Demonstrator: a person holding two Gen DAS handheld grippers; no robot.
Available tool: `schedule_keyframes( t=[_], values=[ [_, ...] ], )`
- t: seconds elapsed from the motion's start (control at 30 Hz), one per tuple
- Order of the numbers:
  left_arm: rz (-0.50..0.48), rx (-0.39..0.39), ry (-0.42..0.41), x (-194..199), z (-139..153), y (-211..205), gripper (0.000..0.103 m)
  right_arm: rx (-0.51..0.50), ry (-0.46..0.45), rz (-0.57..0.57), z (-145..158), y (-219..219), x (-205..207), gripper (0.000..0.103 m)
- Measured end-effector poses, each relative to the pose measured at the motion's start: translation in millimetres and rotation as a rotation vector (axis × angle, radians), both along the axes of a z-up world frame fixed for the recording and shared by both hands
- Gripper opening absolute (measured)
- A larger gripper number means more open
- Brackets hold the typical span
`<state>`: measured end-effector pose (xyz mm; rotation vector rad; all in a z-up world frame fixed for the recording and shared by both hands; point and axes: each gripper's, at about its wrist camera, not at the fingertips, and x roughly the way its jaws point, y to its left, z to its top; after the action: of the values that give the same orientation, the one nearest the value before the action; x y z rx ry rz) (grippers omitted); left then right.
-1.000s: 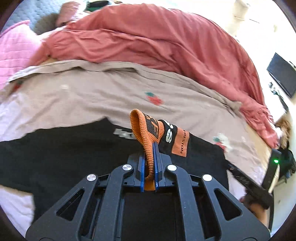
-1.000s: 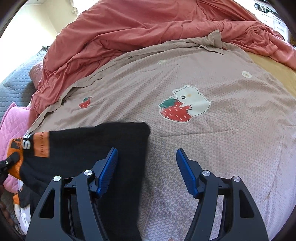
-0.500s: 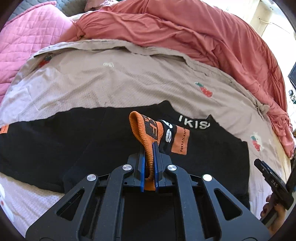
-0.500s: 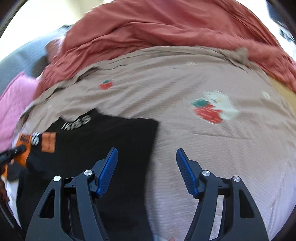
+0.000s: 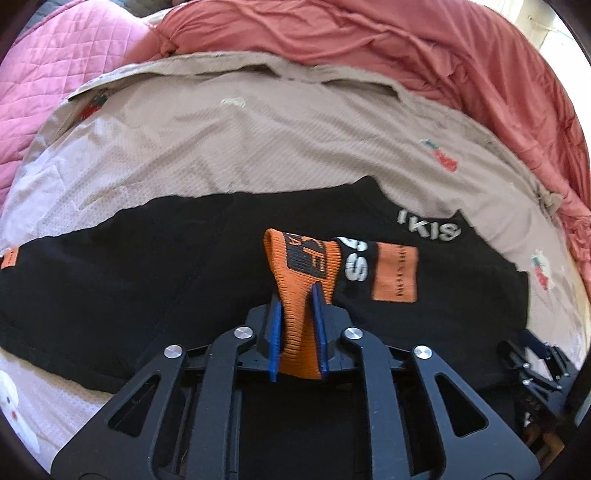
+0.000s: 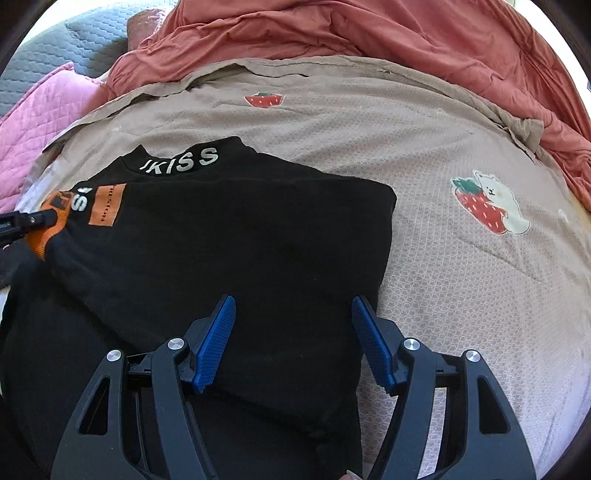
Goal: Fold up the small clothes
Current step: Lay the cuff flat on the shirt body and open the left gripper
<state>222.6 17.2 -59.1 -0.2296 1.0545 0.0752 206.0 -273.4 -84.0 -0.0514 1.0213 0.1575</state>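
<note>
A black knit sweater (image 6: pixel 229 251) with white collar lettering lies spread on a beige waffle-weave bed sheet printed with strawberries (image 6: pixel 461 280), one sleeve folded across its body. That sleeve's orange ribbed cuff (image 5: pixel 301 291) sits between the blue pads of the left gripper (image 5: pixel 298 328), whose jaws are opening around it. The right gripper (image 6: pixel 291 339) hovers released above the sweater's right edge, nothing between its pads. Bare sheet lies open to the right. A rumpled coral-red duvet (image 6: pixel 369 33) borders the far side, a pink quilted blanket (image 5: pixel 48 81) the left.
</note>
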Motion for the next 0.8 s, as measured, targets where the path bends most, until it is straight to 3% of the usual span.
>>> schedule_keyframes(
  t=[0.17, 0.27, 0.37, 0.43, 0.6, 0.67, 0.8],
  values=[
    [0.008, 0.010, -0.008, -11, 7, 8, 0.014, -0.016, -0.002, 0.015, 0, 5, -2, 0.068],
    [-0.025, 0.026, -0.037, -23, 19, -1, 0.015, 0.039, -0.013, 0.010, 10, 1, -3, 0.068],
    [-0.080, 0.048, -0.058, -30, 25, -20, 0.029, 0.058, -0.053, 0.034, 21, 4, -7, 0.068],
    [-0.110, 0.063, -0.069, -33, 27, -33, 0.031, 0.065, -0.067, 0.059, 25, 10, -10, 0.068],
    [-0.174, 0.180, -0.068, -34, 18, -61, 0.038, 0.063, -0.022, 0.101, 15, 22, -12, 0.068],
    [-0.160, 0.222, -0.083, -38, 19, -61, 0.038, 0.050, -0.002, 0.103, 9, 25, -11, 0.068],
    [-0.063, 0.175, -0.155, -50, 35, -43, 0.038, 0.051, 0.015, 0.087, 5, 22, -10, 0.068]
  ],
)
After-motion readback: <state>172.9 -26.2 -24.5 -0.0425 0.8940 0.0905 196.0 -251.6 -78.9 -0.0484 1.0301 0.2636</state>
